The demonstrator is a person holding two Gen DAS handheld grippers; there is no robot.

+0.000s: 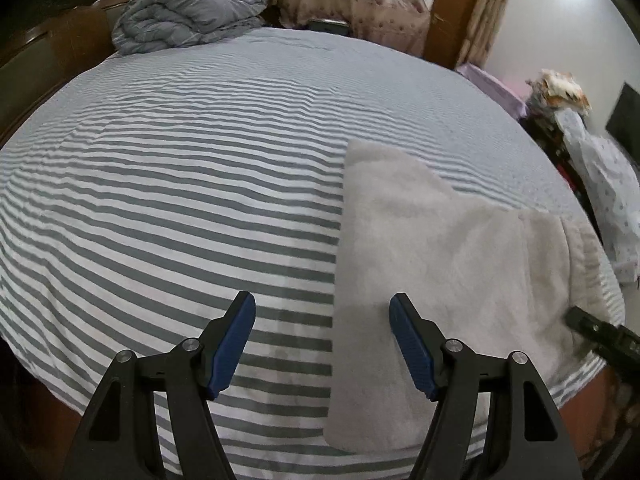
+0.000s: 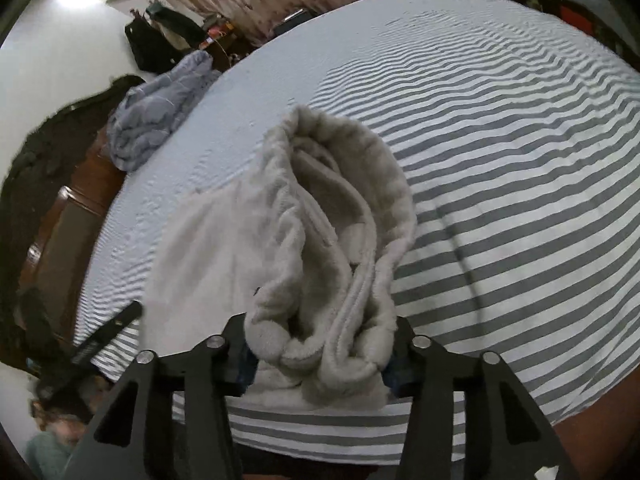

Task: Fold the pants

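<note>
The pants [image 1: 440, 264] are pale, thick fleece and lie on the near right part of the striped bed [image 1: 180, 184], legs laid flat and running toward the near edge, waistband end at the right. My judgement on handling: soft, limp and light, with no stiffness to hold a crease; the pile looks grippy rather than slippery, so layers should cling to each other and drag instead of sliding. It bunches readily, so I would take hold at an edge through all layers, such as the waistband or a hem corner, not mid-panel. My right tool [image 2: 320, 352] has a thick wad of the waistband end between its pads, pressed on both sides, with the ribbed band and folds of cloth rising up in front of the lens. My left tool [image 1: 322, 344] stands wide apart over the near left edge of the pants, one finger over the stripes, the other over fleece, gripping nothing. The left view gives what the right cannot: the flat outline of the garment, its straight left edge and the stepped far edge. The right view alone shows the grip itself and how many layers are gathered; it also shows a blue quilt [image 2: 156, 116] far left on the bed.
</note>
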